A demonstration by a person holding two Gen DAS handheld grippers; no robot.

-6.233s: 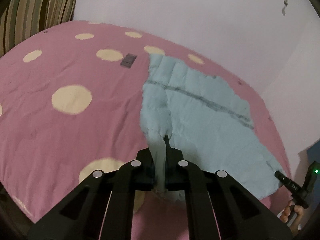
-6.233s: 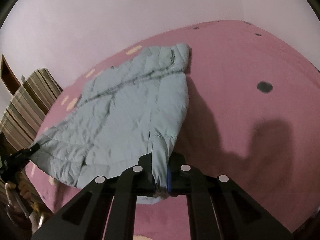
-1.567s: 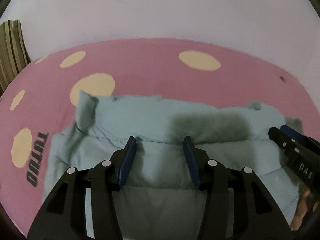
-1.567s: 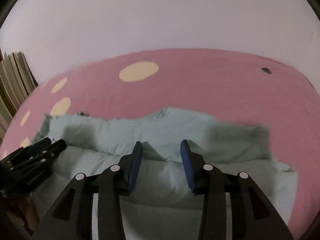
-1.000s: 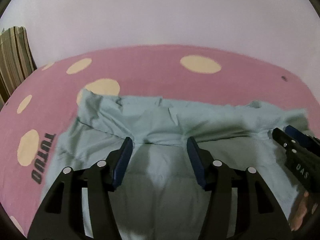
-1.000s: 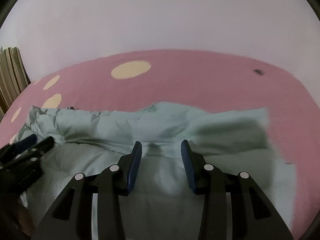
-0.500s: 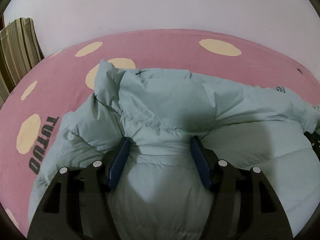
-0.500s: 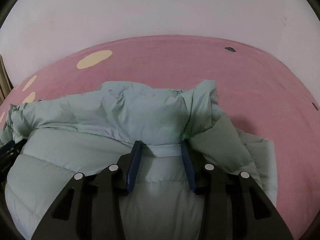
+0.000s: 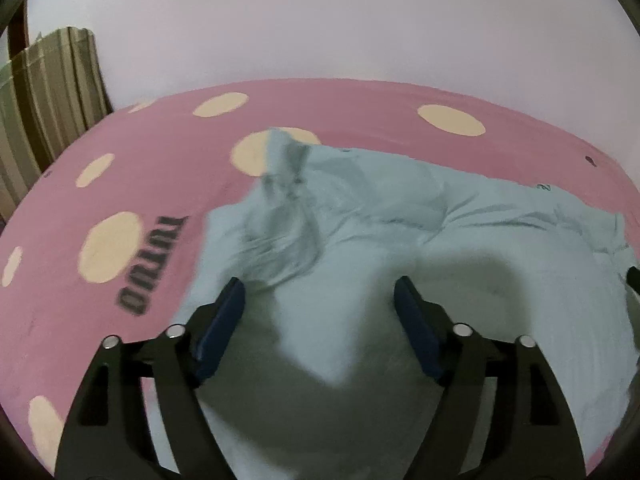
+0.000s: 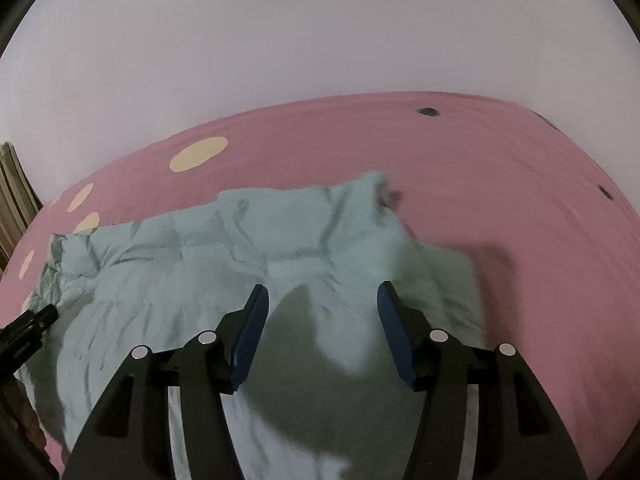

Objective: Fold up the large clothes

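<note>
A pale blue puffy jacket [image 9: 420, 232] lies folded over itself on the pink bedspread [image 9: 140, 184] with cream dots. My left gripper [image 9: 320, 300] is open and empty, its blue-padded fingers above the jacket's left part, near a rumpled sleeve end [image 9: 284, 176]. My right gripper [image 10: 322, 306] is open and empty above the jacket [image 10: 208, 252] near its right edge. The left gripper's tip [image 10: 28, 324] shows at the left edge of the right wrist view.
A plain pale wall [image 9: 320, 20] rises behind the bed. A striped curtain or cushion [image 9: 44, 92] stands at the far left. Black lettering [image 9: 148, 264] is printed on the bedspread left of the jacket. Bare pink bedspread [image 10: 520, 200] lies right of the jacket.
Both grippers have backed away and lifted off the jacket, jaws wide. The fold that bulged between the fingers half a second ago now lies flatter on the bed.
</note>
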